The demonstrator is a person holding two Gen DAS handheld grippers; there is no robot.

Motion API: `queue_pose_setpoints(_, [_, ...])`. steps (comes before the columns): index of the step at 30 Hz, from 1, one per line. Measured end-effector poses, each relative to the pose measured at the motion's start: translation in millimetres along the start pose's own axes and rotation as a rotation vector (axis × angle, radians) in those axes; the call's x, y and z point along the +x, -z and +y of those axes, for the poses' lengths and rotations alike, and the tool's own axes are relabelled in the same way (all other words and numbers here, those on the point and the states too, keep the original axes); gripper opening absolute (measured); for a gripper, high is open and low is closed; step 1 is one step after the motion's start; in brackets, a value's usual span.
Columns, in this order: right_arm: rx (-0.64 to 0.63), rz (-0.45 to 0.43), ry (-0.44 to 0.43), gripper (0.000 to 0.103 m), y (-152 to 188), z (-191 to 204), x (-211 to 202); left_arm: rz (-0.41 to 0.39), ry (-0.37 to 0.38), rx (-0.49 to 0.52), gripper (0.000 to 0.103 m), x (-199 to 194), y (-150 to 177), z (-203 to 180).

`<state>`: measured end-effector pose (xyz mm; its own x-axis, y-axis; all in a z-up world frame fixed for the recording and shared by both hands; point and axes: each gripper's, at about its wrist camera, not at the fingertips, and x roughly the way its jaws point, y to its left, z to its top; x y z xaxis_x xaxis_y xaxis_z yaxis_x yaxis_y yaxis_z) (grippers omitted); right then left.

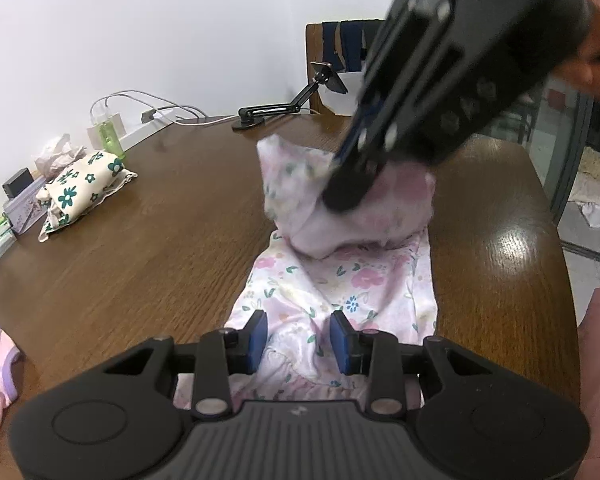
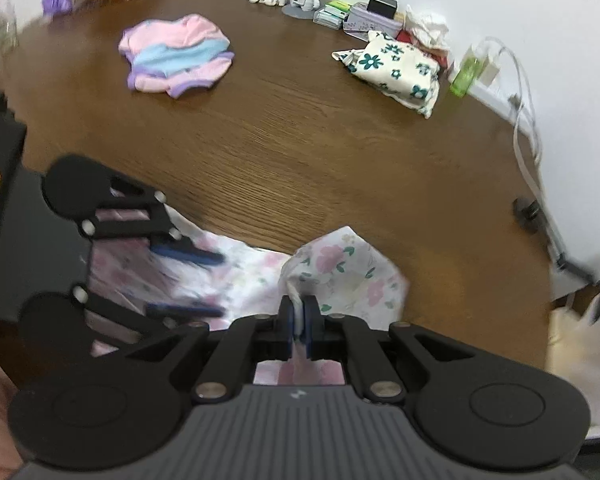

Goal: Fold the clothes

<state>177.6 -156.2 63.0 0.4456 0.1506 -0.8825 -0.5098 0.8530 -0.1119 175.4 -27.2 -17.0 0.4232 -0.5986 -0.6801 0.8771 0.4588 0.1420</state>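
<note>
A pink floral garment [image 1: 340,288] lies on the brown wooden table [image 1: 140,240], its far end lifted and folded back toward me. My left gripper [image 1: 299,340] is open, its blue pads on either side of a raised fold at the garment's near end. My right gripper [image 2: 299,322] is shut on the garment's edge [image 2: 340,268] and holds it up; it shows blurred in the left wrist view [image 1: 346,194]. The left gripper shows open at the left of the right wrist view [image 2: 204,284].
A folded pink, blue and purple garment [image 2: 176,58] and a cream cloth with teal flowers [image 2: 396,66] lie farther off on the table. Small boxes, a green bottle [image 1: 112,136], cables and a black phone stand [image 1: 284,108] line the wall edge. A chair [image 1: 328,64] stands beyond the table.
</note>
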Motion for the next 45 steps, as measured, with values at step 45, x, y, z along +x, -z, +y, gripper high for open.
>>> queue_pose_setpoints(45, [0.185,-0.537,-0.176,0.043,107,-31,1,0.018,-0.066,-0.270,0.037,-67,-26,48])
